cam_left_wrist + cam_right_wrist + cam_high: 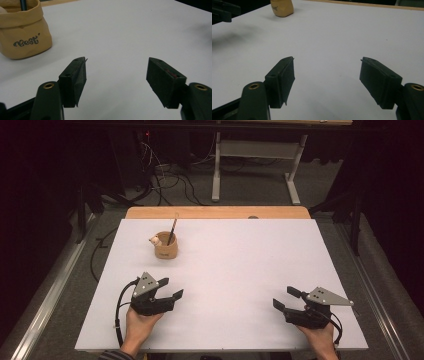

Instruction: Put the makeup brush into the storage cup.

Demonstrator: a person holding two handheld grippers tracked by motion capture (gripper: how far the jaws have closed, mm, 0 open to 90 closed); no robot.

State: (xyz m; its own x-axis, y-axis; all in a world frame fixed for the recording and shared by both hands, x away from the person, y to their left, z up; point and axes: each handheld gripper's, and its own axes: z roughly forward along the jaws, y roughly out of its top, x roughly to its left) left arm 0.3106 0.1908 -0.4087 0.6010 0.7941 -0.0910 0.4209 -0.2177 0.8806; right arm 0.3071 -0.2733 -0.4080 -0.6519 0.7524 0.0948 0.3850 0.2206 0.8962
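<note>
Tan cup (166, 248) beyond left gripper (170, 288)

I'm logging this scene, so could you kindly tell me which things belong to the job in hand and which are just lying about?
In the job:
- tan holder, marked "Best", nearest the left tongs
- dark pen standing in it
- right tongs, open like the left

Lying about:
- white table
- wooden strip at its far edge
- floor cables
- desk frame behind

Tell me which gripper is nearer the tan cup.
Left. The left gripper sits just in front of the tan cup; the right gripper is far across the table.
</note>
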